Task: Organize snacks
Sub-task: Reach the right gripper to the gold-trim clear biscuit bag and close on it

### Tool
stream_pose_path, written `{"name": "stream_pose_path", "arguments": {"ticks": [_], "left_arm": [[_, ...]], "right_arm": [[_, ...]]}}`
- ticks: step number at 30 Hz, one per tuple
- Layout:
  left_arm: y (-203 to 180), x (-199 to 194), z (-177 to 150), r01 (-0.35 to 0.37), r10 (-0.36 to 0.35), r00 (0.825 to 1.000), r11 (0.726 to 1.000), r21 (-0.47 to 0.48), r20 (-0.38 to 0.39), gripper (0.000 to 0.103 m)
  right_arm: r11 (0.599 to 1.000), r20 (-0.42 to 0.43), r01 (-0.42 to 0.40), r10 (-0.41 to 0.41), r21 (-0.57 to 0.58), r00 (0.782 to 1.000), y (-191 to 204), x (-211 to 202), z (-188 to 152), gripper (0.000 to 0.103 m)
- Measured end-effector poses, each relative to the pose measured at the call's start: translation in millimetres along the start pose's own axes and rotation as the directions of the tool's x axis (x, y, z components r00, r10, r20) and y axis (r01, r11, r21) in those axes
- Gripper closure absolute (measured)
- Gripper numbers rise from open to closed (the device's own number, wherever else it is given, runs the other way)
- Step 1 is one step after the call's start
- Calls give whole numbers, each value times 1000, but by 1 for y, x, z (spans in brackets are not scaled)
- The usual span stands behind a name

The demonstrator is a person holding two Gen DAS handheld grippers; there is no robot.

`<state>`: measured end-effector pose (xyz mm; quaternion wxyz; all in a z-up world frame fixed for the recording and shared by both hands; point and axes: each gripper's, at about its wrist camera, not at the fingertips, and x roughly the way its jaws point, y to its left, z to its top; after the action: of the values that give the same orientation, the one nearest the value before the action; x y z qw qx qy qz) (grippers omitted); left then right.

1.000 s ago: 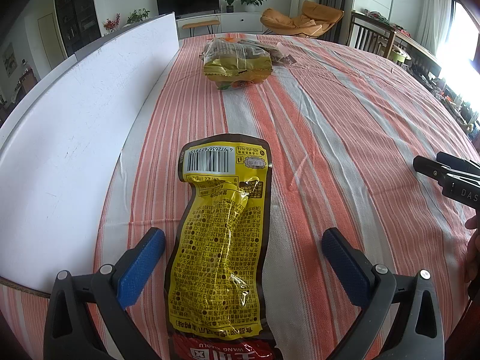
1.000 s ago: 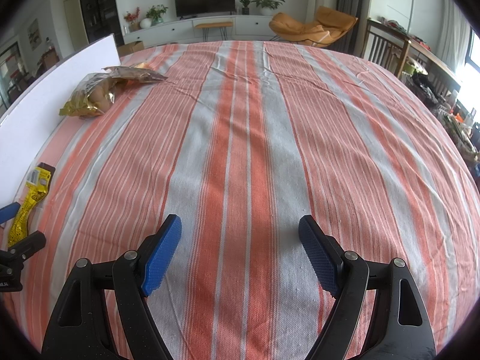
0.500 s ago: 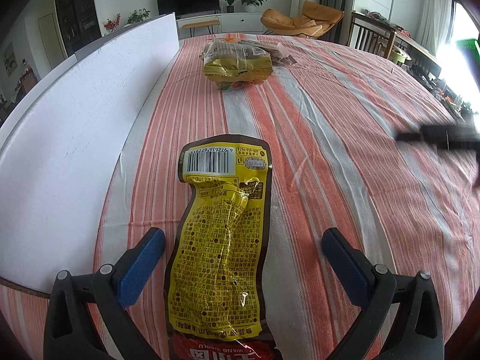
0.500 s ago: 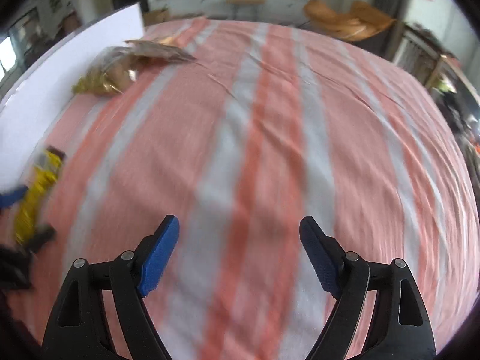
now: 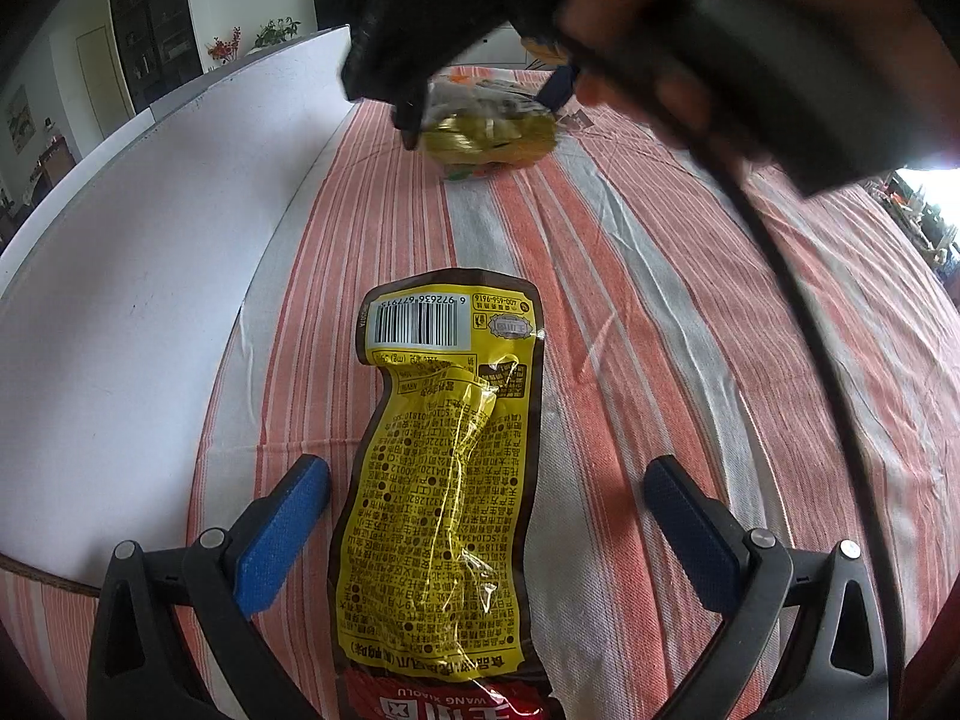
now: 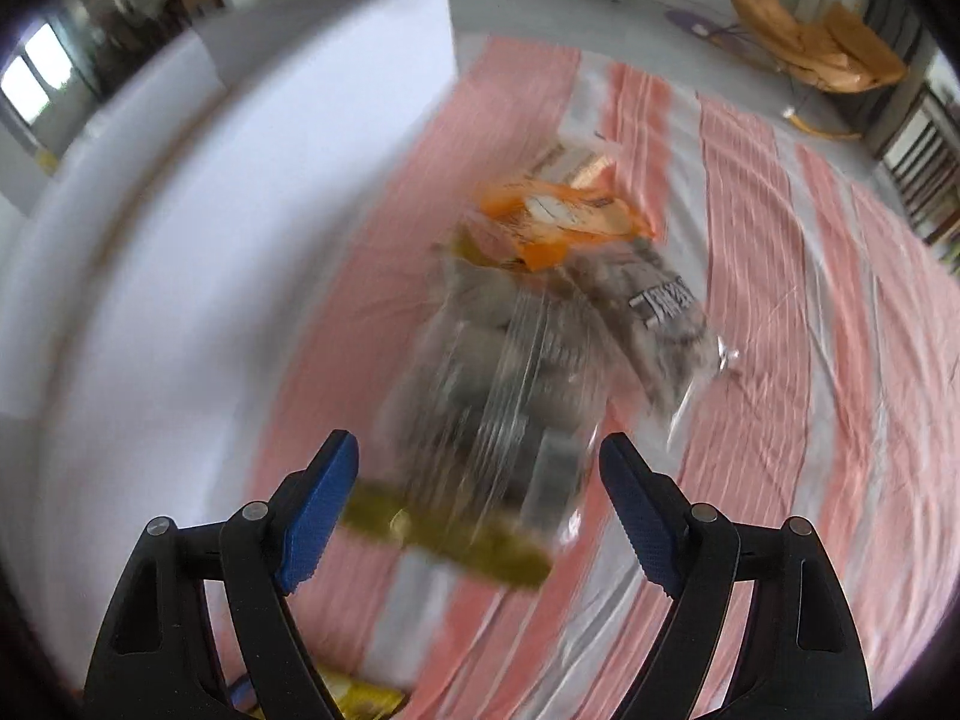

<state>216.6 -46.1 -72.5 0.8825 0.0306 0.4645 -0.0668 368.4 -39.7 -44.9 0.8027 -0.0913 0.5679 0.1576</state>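
A yellow and brown snack pouch (image 5: 444, 480) lies flat on the striped tablecloth (image 5: 660, 360), barcode end away from me. My left gripper (image 5: 486, 468) stands open over its near half, both blue pads clear of it. Farther along the table lies a pile of clear and gold snack bags (image 5: 486, 135), topped by an orange packet (image 6: 558, 222). My right gripper (image 6: 477, 441) hovers above that pile (image 6: 540, 312), pointing steeply down; its jaws are wide and closing slightly, with the bags below the gap and untouched. The right wrist view is blurred.
A large white board (image 5: 150, 300) lies along the left side of the table. A person's hand (image 5: 630, 18) and the right gripper's body fill the top of the left wrist view, and a black cable (image 5: 810, 330) hangs from it. Chairs and a TV cabinet stand beyond the table.
My right gripper has swept from the right side of the table across to above the pile of bags, tilting downward. The left gripper and the yellow pouch have stayed put.
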Motion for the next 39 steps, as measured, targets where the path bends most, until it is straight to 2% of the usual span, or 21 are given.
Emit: {"name": "stream_pose_path", "arguments": {"ticks": [1,2,3,5,7,9,11,12,13,16,18,21,23,24,27,28,32,39], "left_arm": [[0,0,0,0,0,1000,1000,0,0,0],[0,0,0,-1,1,1000,1000,0,0,0],[0,0,0,-1,1,1000,1000,0,0,0],[0,0,0,-1,1,1000,1000,0,0,0],[0,0,0,-1,1,1000,1000,0,0,0],[0,0,0,-1,1,1000,1000,0,0,0],[0,0,0,-1,1,1000,1000,0,0,0],[0,0,0,-2,2,1000,1000,-1,0,0],[0,0,0,-1,1,1000,1000,0,0,0],[0,0,0,-1,1,1000,1000,-1,0,0],[0,0,0,-1,1,1000,1000,0,0,0],[0,0,0,-2,2,1000,1000,-1,0,0],[0,0,0,-1,1,1000,1000,-1,1,0],[0,0,0,-1,1,1000,1000,0,1,0],[0,0,0,-1,1,1000,1000,0,0,0],[0,0,0,-1,1,1000,1000,-1,0,0],[0,0,0,-1,1,1000,1000,0,1,0],[0,0,0,-1,1,1000,1000,-1,1,0]], "right_arm": [[1000,3,10,-10,8,1000,-4,3,-2,24],[1000,26,-11,11,23,1000,-11,1,-9,33],[1000,33,-20,19,15,999,-13,-2,-12,34],[998,21,-41,42,-45,999,-15,-10,-27,35],[992,14,-93,94,-86,995,-26,-28,-61,35],[987,15,-128,130,-94,991,-41,-45,-95,34],[989,34,-125,128,-82,991,-61,-60,-130,34],[993,61,-102,105,-50,993,-82,-71,-158,34],[997,79,-76,78,-29,994,-90,-75,-167,34],[991,158,84,-99,102,982,-143,-85,-223,33],[984,236,62,-102,169,966,-163,-92,-248,29],[975,296,31,-97,222,950,-176,-90,-275,26],[968,295,12,-88,252,951,-179,-82,-284,24],[965,310,19,-102,260,945,-178,-79,-288,25],[967,304,122,-188,224,934,-163,-74,-287,23],[968,304,128,-191,215,933,-161,-75,-287,23],[969,304,106,-173,224,937,-151,-77,-276,20],[966,302,119,-187,230,935,-141,-69,-262,20]]}}
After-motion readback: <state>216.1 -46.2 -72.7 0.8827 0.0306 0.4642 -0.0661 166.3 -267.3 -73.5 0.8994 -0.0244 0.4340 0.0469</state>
